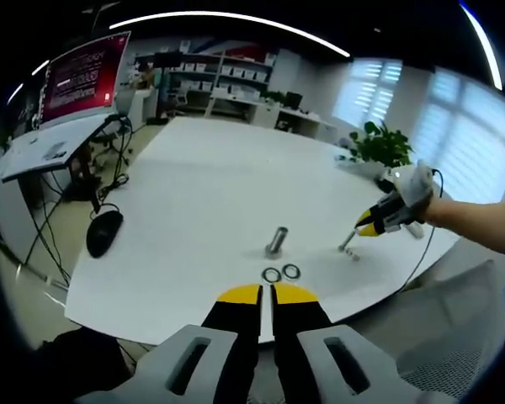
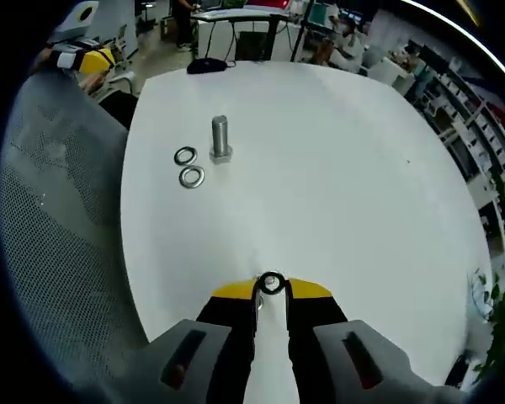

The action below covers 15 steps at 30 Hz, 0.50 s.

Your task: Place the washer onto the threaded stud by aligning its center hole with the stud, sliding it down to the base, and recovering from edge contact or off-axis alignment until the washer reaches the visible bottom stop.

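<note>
Now washer between right tool tips

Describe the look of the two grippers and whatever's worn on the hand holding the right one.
Both the left gripper and the right gripper have black jaws with yellow tips, rising from light grey slotted bodies. In the left gripper view, the right gripper has a thin dark cable trailing down, and a light grey glove covers the hand.

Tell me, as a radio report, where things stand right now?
Right hand-held gripper shut on washer, short of stud. Left hand-held gripper shut, empty. Two spare washers beside stud; path clear.
</note>
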Tool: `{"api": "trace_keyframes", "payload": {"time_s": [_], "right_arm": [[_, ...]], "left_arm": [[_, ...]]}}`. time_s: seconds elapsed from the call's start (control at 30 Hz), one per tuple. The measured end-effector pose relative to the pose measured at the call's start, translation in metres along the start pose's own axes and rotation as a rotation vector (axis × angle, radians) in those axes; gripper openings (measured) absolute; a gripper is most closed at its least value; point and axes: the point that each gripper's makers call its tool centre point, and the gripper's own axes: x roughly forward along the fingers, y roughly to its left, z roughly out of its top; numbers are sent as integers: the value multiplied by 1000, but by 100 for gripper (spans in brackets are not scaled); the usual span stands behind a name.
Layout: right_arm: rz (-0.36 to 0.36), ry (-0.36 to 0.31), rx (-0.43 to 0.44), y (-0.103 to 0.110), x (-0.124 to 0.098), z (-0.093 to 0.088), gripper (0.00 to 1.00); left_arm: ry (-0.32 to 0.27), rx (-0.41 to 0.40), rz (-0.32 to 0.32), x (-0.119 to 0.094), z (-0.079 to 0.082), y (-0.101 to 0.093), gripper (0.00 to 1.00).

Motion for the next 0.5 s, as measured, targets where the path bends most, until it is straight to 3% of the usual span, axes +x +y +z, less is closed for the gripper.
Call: {"api": "trace_keyframes", "payload": {"time_s": [0.5], "right_arm": [[23, 46, -8, 2, 12, -3, 15]], "left_arm": [[-1, 0, 1, 0, 0, 0, 1]]}}
